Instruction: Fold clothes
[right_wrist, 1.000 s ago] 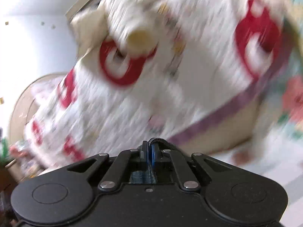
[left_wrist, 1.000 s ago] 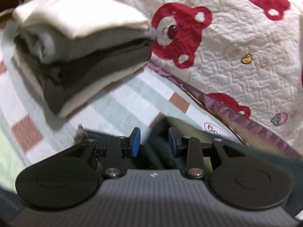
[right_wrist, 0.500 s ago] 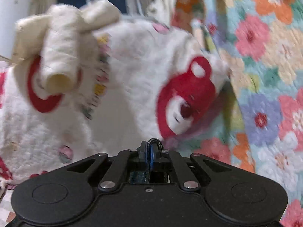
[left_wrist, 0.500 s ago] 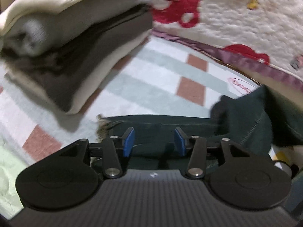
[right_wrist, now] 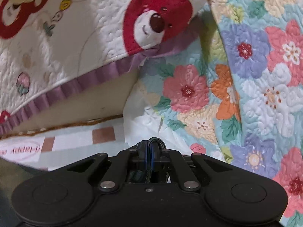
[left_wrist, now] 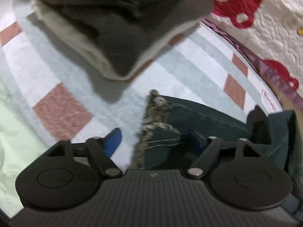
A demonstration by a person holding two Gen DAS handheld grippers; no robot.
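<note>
Dark green jeans (left_wrist: 204,117) lying on the checked bed sheet (left_wrist: 62,111), frayed hem between the spread left claw (left_wrist: 154,139). Right claw (right_wrist: 151,152) pinching a dark cloth edge. Maybe bumping the folded pile (left_wrist: 117,28) nearby, or hem slipping out.

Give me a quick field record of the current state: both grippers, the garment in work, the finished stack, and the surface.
left gripper: open, fingers astride the frayed hem of the dark jeans, not clamped
right gripper: shut on a dark fabric edge, apparently the jeans
folded stack: cream, grey and dark layers, ahead of the left gripper
surface: checked sheet
backdrop: bear quilt, floral quilt
</note>
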